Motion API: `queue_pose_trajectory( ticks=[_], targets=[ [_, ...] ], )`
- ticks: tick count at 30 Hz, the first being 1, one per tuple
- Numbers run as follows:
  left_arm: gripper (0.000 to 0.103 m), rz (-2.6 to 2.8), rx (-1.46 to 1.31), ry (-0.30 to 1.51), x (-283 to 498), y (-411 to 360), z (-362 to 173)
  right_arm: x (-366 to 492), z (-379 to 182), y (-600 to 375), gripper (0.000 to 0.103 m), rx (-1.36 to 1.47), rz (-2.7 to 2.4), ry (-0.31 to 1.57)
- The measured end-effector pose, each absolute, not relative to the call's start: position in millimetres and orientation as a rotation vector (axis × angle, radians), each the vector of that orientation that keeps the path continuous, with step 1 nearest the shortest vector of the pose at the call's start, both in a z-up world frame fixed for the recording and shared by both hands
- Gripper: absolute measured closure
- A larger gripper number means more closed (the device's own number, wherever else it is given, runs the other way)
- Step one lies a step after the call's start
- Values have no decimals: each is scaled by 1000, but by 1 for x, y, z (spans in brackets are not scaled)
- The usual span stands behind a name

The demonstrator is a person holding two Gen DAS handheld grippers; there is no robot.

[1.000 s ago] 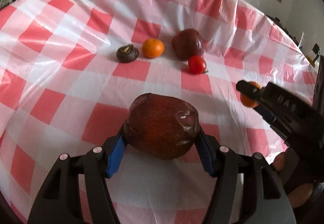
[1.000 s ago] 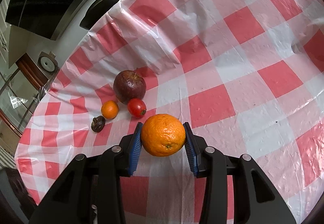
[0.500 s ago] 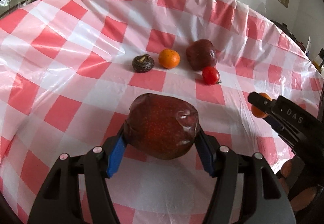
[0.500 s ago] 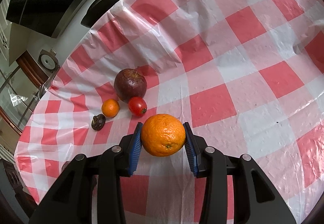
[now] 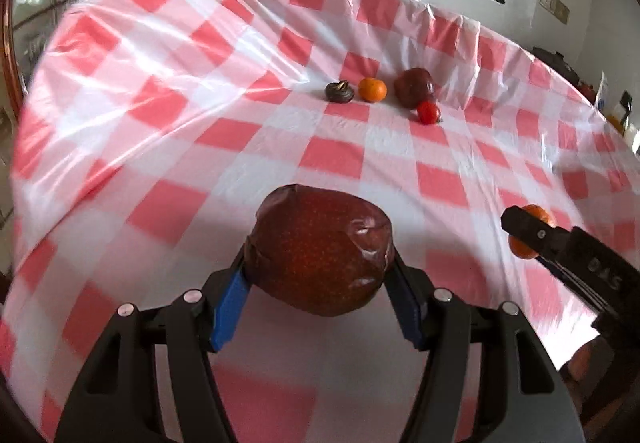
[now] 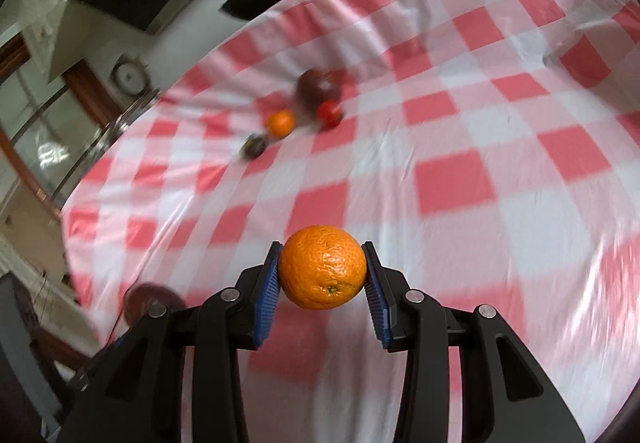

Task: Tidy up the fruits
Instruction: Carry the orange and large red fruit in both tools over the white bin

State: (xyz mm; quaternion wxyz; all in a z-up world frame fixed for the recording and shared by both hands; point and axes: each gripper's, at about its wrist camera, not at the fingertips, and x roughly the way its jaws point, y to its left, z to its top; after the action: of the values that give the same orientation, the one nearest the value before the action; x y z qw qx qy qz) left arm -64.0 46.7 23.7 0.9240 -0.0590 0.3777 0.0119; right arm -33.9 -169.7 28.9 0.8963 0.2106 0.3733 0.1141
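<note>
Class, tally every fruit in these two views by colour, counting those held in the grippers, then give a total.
Dark red: 2, one held in the left gripper, one on the cloth.
Orange: 2, one held in the right gripper, one small.
Bright red: 1.
Dark brown: 1.
Total: 6
</note>
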Motion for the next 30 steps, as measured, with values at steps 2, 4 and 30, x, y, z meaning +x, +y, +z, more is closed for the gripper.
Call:
queue_pose_trajectory(
  ticks=[2, 4, 30],
  targets=[
    [39, 18, -121, 785, -81, 54, 24, -52, 31, -160, 63, 413, 256, 773],
    [39, 24, -111, 787, -98, 63, 27, -68, 31, -151, 63, 394, 278, 784],
    [39, 238, -139, 770, -231, 191, 27, -172, 51, -10, 63, 9, 681, 776]
  ],
)
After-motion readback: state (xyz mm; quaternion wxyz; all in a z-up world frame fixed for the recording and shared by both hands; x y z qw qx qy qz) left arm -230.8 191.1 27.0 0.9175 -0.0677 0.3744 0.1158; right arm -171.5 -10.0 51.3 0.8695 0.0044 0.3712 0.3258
